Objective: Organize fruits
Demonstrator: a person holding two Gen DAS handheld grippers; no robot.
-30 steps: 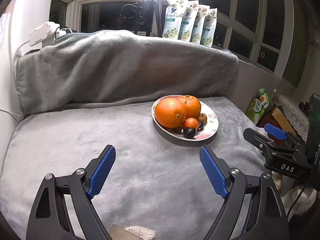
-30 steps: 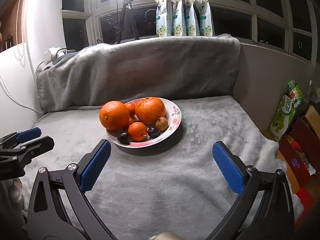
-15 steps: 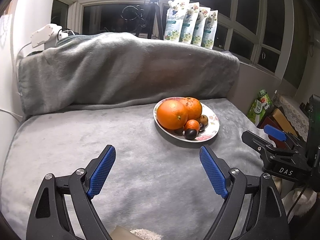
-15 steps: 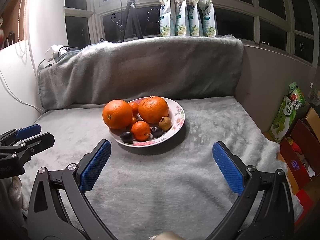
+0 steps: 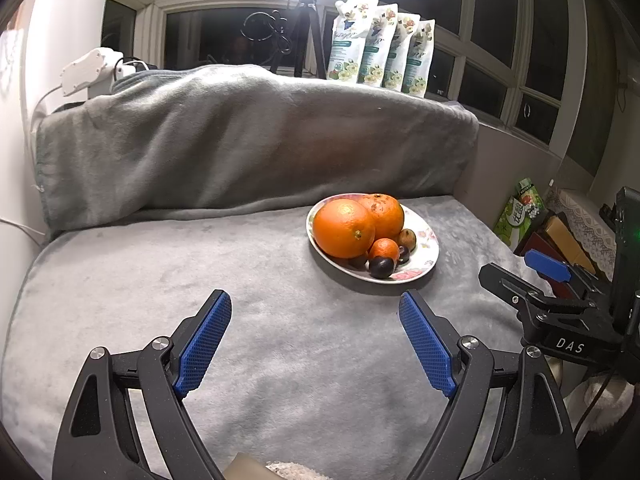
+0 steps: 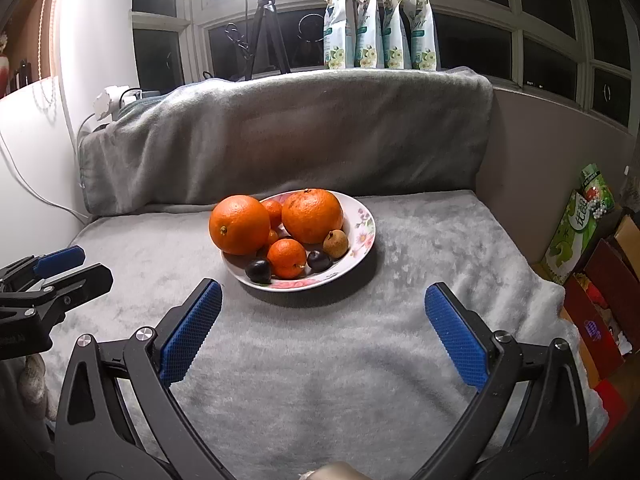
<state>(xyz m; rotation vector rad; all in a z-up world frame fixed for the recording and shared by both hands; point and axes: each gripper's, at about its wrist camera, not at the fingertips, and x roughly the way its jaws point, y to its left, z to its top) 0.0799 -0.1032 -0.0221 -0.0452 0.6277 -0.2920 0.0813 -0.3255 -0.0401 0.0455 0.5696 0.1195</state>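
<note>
A floral plate [image 6: 366, 240] stands on the grey blanket and holds two large oranges [image 6: 239, 224] [image 6: 313, 216], a small tangerine [image 6: 286, 258], two dark plums [image 6: 258, 271] and a brown fruit [image 6: 335, 243]. My right gripper [image 6: 323, 288] is open just short of the plate, nothing between its blue pads. In the left wrist view the plate [image 5: 424, 264] lies ahead and to the right of my open, empty left gripper [image 5: 314, 300]. The right gripper [image 5: 516, 268] shows at that view's right edge, the left gripper [image 6: 80, 266] at the right wrist view's left edge.
The grey blanket [image 5: 168, 280] also drapes over a raised back [image 6: 320, 128]. Several white pouches [image 6: 376, 28] and a tripod [image 6: 264, 28] stand on the window sill. Boxes and a green packet [image 6: 580, 220] sit off the right edge; a white power strip [image 5: 86, 70] at back left.
</note>
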